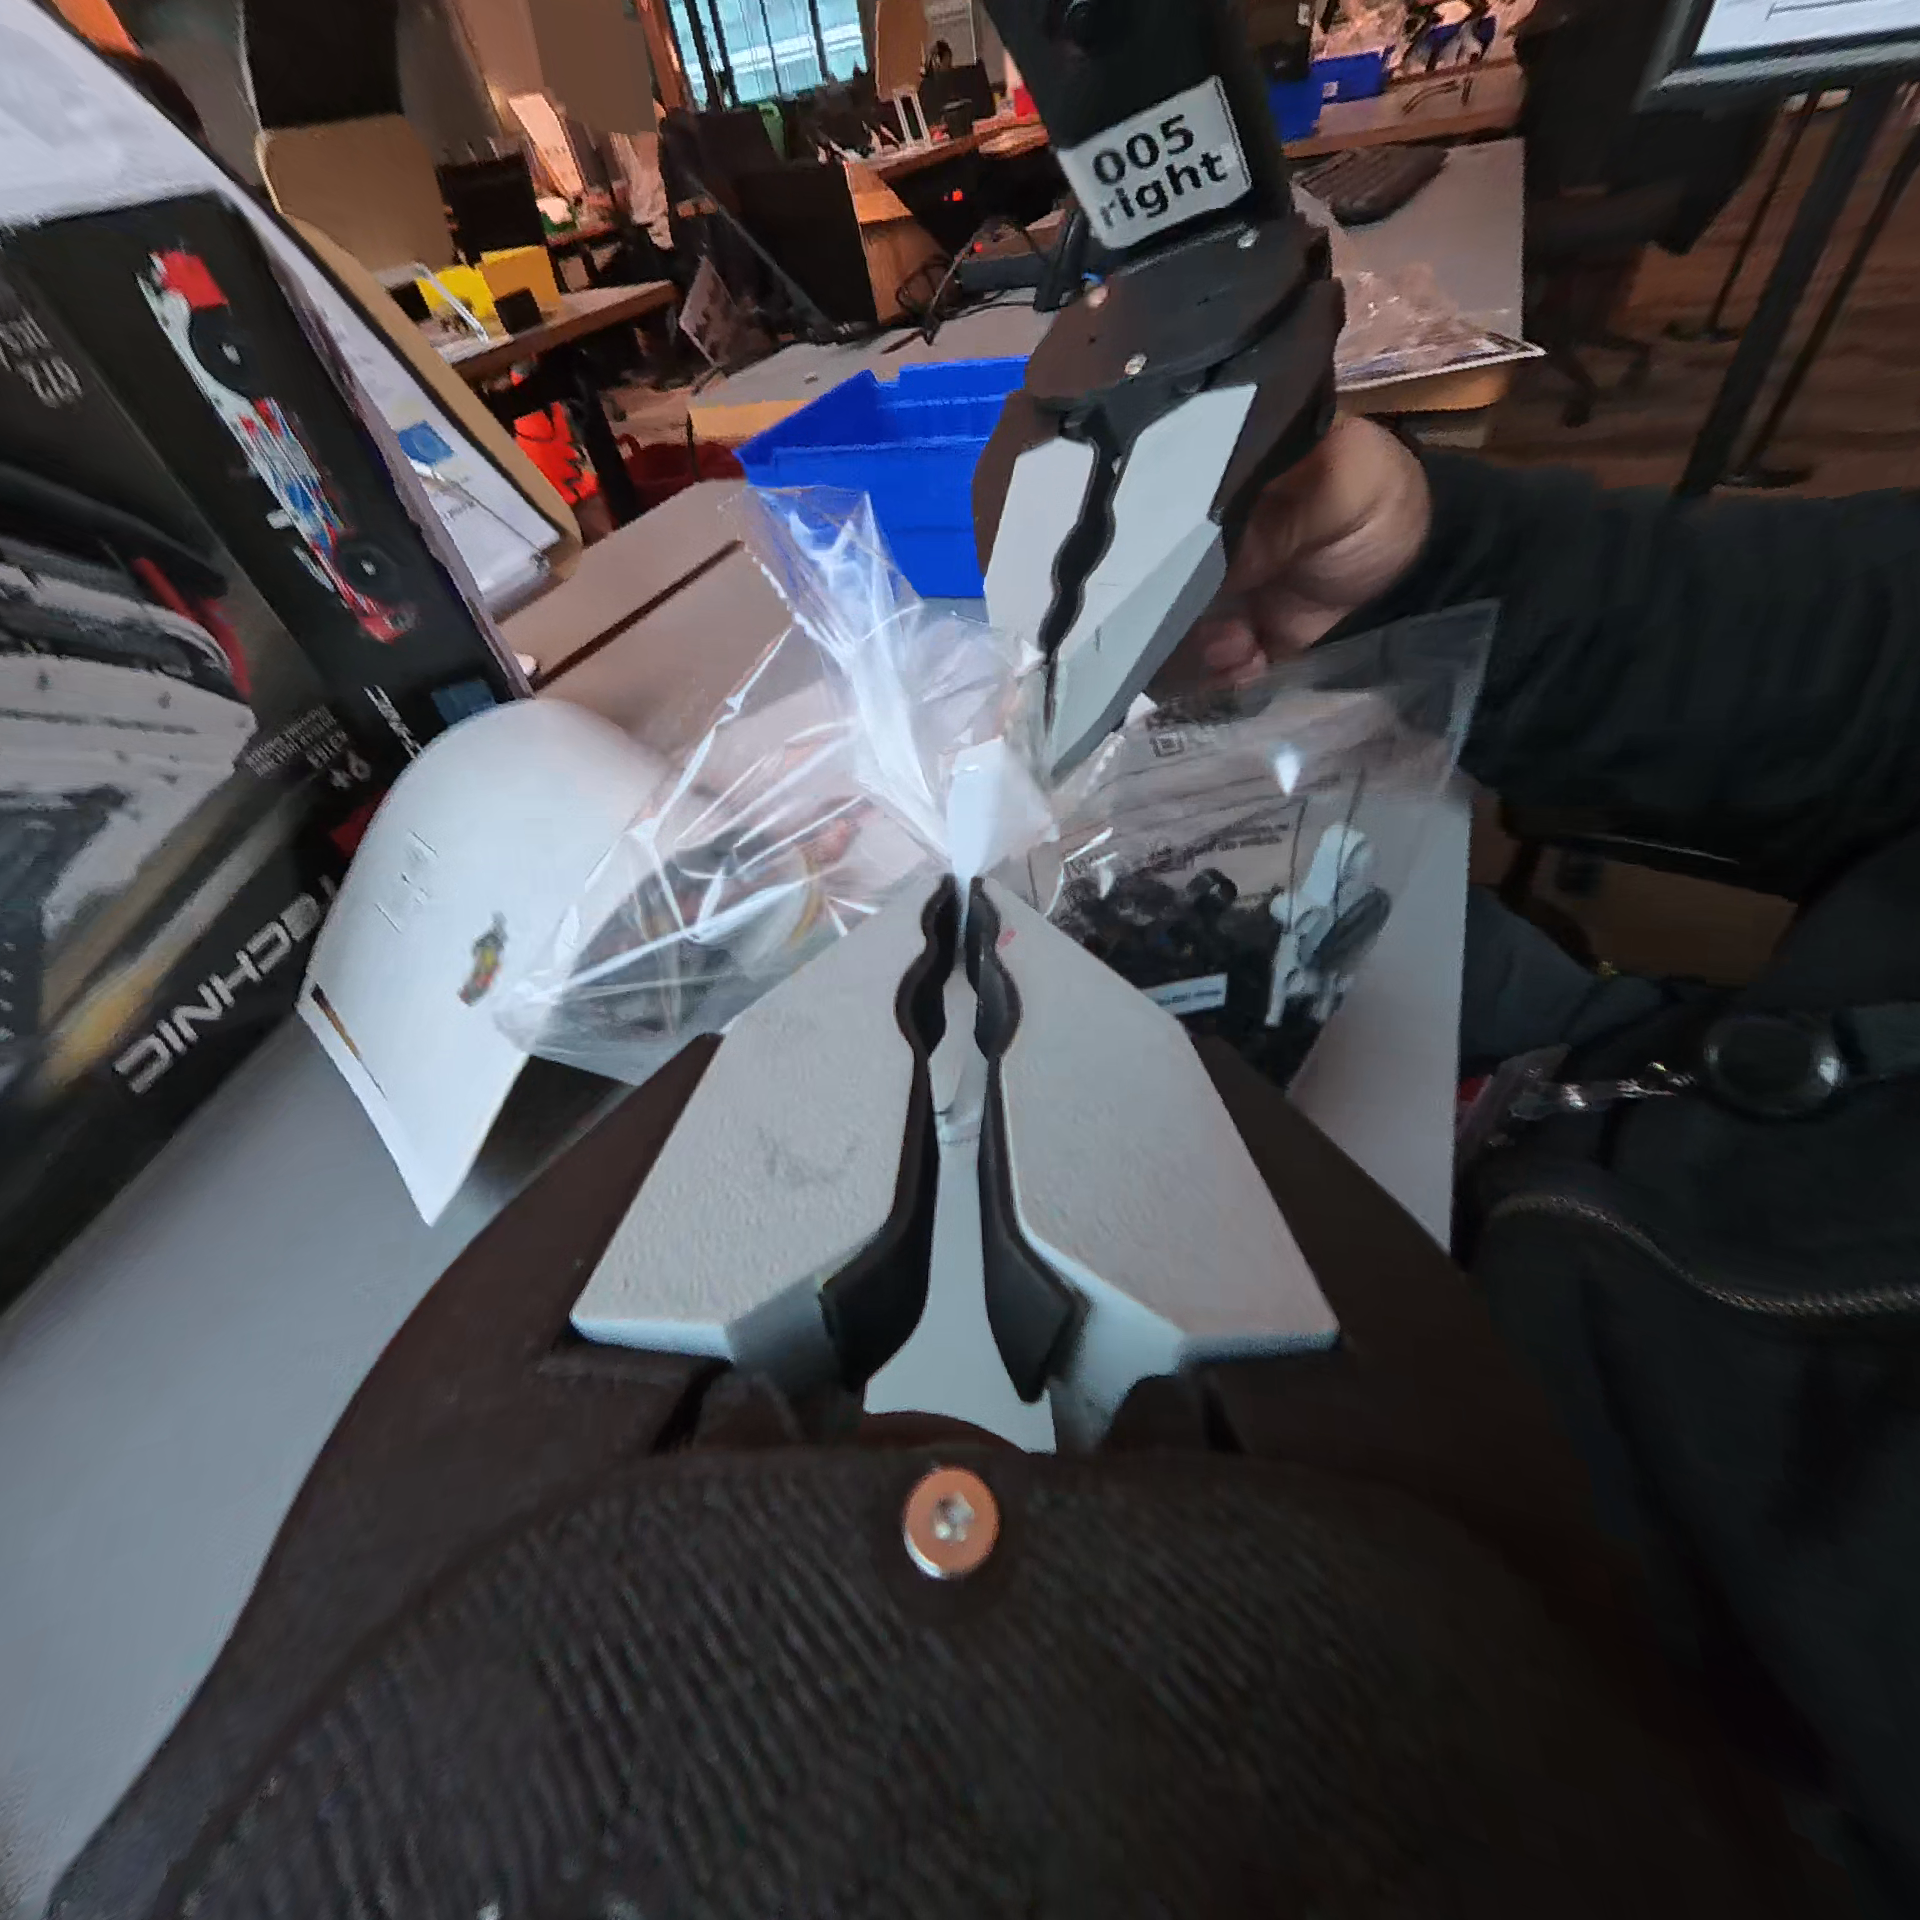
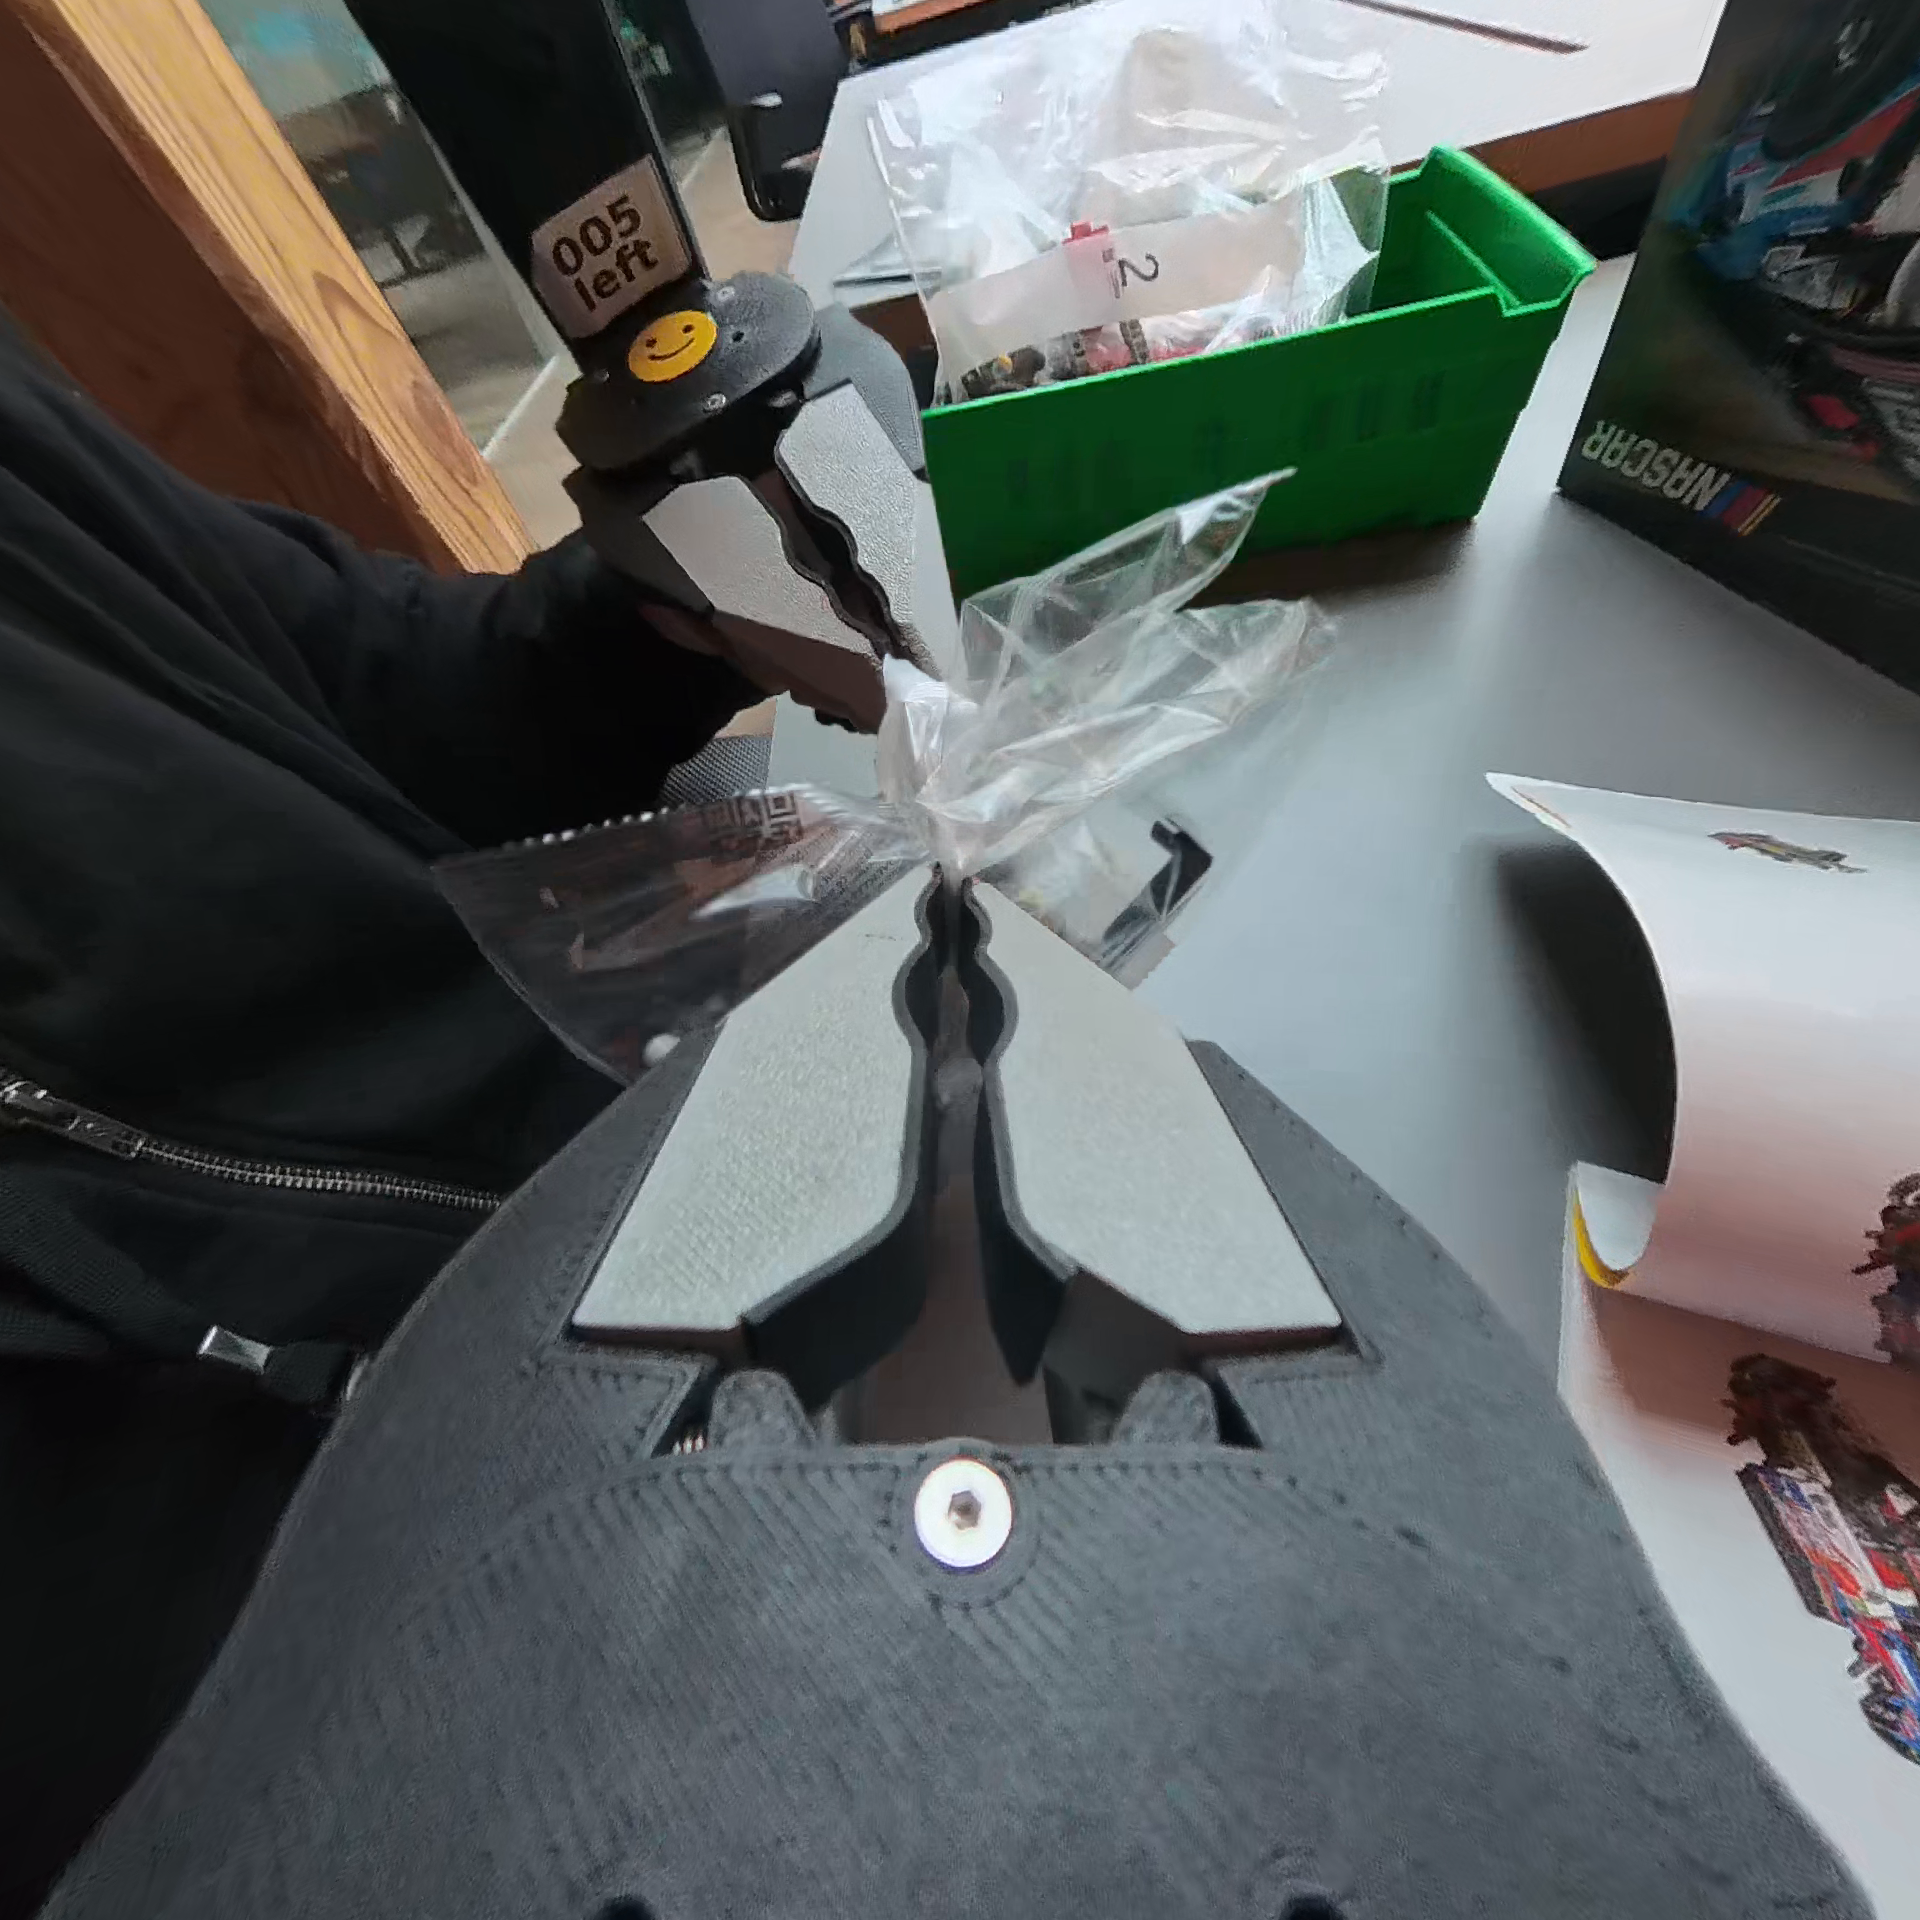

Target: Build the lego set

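A clear plastic bag (image 1: 1247, 800) of small lego parts, mostly black with a white piece (image 1: 1325, 883), hangs in the air between both grippers. My left gripper (image 1: 961, 896) is shut on the bunched plastic near the bag's middle. My right gripper (image 1: 1047, 665) comes in from above and is shut on the same bunched plastic just beyond it. In the right wrist view the bag (image 2: 1091, 686) is crumpled between my right gripper (image 2: 951, 883) and the left gripper (image 2: 896, 649), whose tips are close together.
The black lego box (image 1: 208, 644) stands at the left, with the curled instruction booklet (image 1: 468, 914) beside it and a blue bin (image 1: 894, 457) behind. A green bin (image 2: 1247, 457) holds another bag of parts (image 2: 1122, 208). The booklet (image 2: 1766, 1039) lies to the right. A person's dark sleeve (image 2: 260, 727) is close by. Only a small space, under 4 cm, lies between the two pairs of fingers.
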Demonstrator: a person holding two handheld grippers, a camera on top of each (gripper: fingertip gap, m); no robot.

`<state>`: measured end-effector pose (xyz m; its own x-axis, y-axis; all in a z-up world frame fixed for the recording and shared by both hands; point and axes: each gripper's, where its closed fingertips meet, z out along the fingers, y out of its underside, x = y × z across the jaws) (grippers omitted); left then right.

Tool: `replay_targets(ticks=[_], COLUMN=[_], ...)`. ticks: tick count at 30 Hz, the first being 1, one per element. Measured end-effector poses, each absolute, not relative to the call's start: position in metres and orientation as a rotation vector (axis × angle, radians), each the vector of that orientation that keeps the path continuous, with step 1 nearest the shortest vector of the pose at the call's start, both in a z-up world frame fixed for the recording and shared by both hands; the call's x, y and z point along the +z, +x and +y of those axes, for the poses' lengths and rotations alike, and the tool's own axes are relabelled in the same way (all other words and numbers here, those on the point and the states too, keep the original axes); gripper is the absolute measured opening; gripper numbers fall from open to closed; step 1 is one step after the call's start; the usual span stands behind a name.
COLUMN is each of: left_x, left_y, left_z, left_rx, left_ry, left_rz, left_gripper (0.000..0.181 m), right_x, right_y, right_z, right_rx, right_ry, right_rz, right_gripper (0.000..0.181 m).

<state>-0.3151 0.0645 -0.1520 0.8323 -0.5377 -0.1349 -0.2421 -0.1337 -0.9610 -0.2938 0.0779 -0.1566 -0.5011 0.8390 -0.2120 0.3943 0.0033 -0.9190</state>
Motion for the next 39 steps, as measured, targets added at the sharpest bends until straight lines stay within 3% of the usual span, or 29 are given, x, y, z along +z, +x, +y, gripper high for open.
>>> replay_targets(ticks=[15, 18, 23, 28, 31, 32, 33, 36, 39], left_x=[-0.179, -0.187, -0.172, -0.169, -0.165, -0.166, -0.165, -0.151, -0.173], left_y=[-0.325, -0.324, -0.325, -0.335, -0.32, -0.319, -0.322, -0.365, -0.384], left_z=[0.057, 0.062, 0.086, 0.098, 0.097, 0.096, 0.095, 0.094, 0.092], left_rx=[-0.456, -0.432, -0.488, -0.401, -0.523, -0.534, -0.523, -0.336, -0.365], left_ry=[-1.799, -1.853, -1.856, -1.877, -1.841, -1.849, -1.844, -1.766, -1.903], left_rz=[0.55, 0.543, 0.366, 0.285, 0.301, 0.308, 0.326, 0.367, 0.435], left_gripper=[0.0, 0.0, 0.0, 0.001, 0.003, 0.007, 0.012, 0.017, 0.048], right_x=[-0.181, -0.194, -0.162, -0.13, -0.168, -0.175, -0.179, -0.184, -0.173], right_y=[-0.285, -0.285, -0.294, -0.269, -0.274, -0.276, -0.278, -0.276, -0.274], right_z=[0.092, 0.093, 0.118, 0.103, 0.102, 0.1, 0.098, 0.093, 0.085], right_rx=[1.579, 1.394, 1.254, 1.513, 1.367, 1.371, 1.39, 1.407, 1.524], right_ry=[-1.374, -1.353, -1.315, -1.399, -1.548, -1.561, -1.572, -1.548, -1.475], right_rz=[-1.847, -1.926, -1.749, -1.682, -1.757, -1.762, -1.762, -1.815, -1.827], right_gripper=[0.0, 0.0, 0.044, 0.075, 0.067, 0.025, 0.0, 0.0, 0.0])
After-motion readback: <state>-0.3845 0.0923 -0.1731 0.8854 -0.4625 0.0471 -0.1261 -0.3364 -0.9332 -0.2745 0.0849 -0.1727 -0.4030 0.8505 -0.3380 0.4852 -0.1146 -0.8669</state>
